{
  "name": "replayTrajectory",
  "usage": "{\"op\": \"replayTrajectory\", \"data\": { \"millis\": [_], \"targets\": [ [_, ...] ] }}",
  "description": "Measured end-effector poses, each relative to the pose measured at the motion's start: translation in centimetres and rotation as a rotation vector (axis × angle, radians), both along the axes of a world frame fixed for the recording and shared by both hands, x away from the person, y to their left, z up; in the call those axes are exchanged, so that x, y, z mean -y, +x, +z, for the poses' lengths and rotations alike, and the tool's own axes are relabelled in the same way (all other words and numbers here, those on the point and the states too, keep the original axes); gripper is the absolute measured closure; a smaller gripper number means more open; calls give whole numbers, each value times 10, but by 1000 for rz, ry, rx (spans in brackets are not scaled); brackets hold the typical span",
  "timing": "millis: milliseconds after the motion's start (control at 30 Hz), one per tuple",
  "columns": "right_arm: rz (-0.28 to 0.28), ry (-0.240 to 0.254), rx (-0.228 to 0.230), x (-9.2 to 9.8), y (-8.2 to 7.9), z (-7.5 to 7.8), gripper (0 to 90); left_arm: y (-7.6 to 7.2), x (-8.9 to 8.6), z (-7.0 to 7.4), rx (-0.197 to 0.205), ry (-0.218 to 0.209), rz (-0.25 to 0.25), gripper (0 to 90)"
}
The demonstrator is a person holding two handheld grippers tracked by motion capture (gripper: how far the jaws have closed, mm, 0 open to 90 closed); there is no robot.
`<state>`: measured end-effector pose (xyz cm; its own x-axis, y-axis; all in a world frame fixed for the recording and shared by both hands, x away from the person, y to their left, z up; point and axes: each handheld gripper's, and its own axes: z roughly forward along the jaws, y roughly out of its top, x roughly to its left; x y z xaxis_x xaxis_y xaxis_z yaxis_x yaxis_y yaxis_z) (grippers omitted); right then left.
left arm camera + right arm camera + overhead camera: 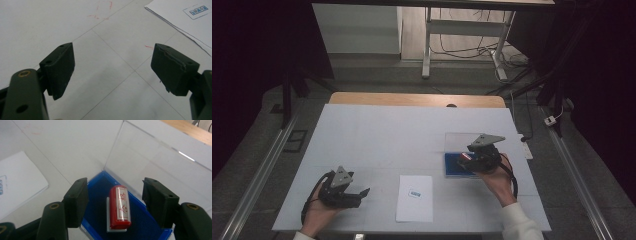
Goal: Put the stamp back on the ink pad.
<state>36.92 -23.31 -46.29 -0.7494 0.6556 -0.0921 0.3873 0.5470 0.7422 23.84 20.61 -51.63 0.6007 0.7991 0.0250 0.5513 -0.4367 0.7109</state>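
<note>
Red plastic is what the right gripper (115,202) is closing in on: a small red stamp (120,206) with a white label of red characters is lying on its side on the blue pad (98,195) of an open case, whose clear lid (150,162) is standing up behind it. That case is sitting on the desk (377,135) toward the person's right, and in the high view the right hand (497,181) is holding its gripper directly over it. The right fingers (77,201) are spread wide, one on each side of the stamp and touching nothing.

To my eye the step in hand is the pickup. Doing it well is going to mean lowering squarely so the fingers are bracketing the round body across its width, keeping the far finger away from the lid, and squeezing gently, since a cylinder can roll or squirt out.

Over on the left, the left gripper (112,67) is hovering low above the bare desk with its fingers (61,67) released and empty. A white sheet of paper (414,198) carrying a small blue-printed label (414,193) is lying between the two hands, likely where the stamp is headed
</note>
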Motion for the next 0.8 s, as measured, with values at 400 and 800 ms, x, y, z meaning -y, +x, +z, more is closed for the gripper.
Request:
{"op": "replayTrajectory", "data": {
  "millis": [400, 800],
  "targets": [
    [32, 53, 77, 26, -38, 0, 351, 0, 1, -1, -6, -10, 2, 194],
    [49, 75, 0, 61, -69, -30, 351, 0, 3, -2, -8, -6, -9, 194]
  ]
}}
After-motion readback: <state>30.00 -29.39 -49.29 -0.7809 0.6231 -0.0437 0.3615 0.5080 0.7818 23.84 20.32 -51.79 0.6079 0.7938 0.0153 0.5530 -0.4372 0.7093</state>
